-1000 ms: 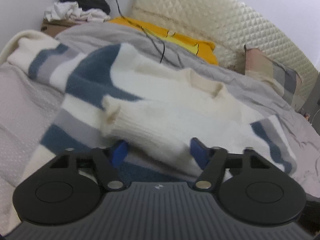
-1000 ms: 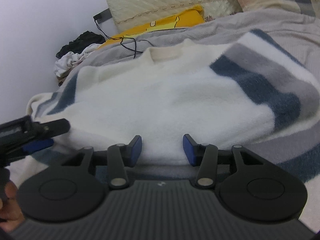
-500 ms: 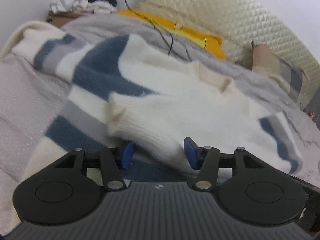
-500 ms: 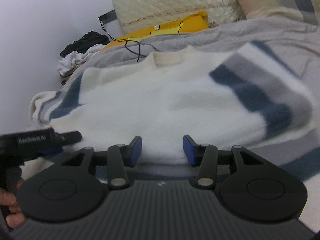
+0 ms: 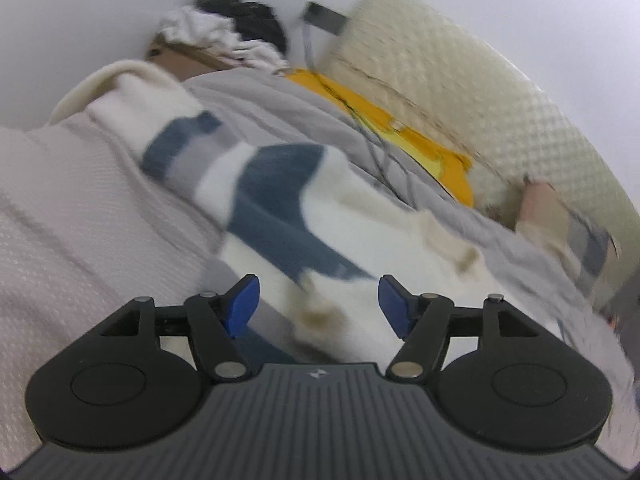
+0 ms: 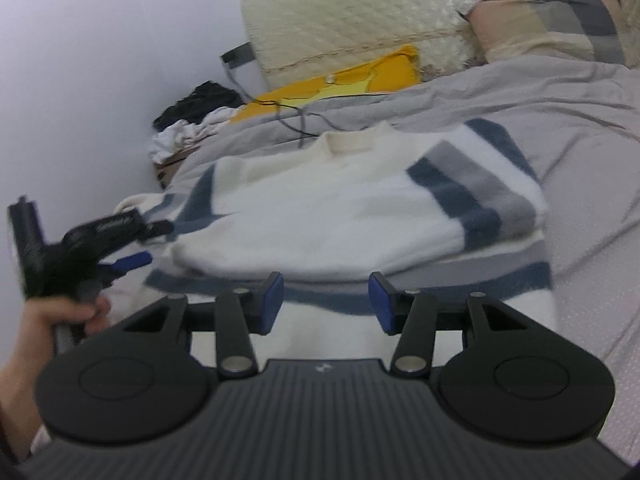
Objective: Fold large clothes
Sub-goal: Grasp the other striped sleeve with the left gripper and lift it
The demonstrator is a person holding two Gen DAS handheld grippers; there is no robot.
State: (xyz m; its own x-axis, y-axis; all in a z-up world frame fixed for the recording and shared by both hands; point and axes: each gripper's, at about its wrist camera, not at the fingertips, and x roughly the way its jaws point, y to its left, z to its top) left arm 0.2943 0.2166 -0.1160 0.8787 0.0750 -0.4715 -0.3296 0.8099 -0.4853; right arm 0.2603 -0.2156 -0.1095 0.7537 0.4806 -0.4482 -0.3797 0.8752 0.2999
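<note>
We count one striped sweater (image 6: pixel 352 216), one yellow cloth (image 6: pixel 340 84), one plaid pillow (image 6: pixel 560 24), two grippers (left (image 5: pixel 318 306), right (image 6: pixel 326 298)) and one clothes heap (image 5: pixel 224 36).

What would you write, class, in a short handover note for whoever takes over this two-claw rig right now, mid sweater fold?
Left claw: open, jaws just widened, nothing pinched; the folded sleeve cuff lies below the gap.
Right claw: open, empty, above the sweater's hem.
Sweater: spread on the grey bed cover, collar toward the headboard.
Done: both sleeves appear folded in across the body, the one on the picture's right clearly so.
Left: fold the body from hem to collar and smooth it.
</note>
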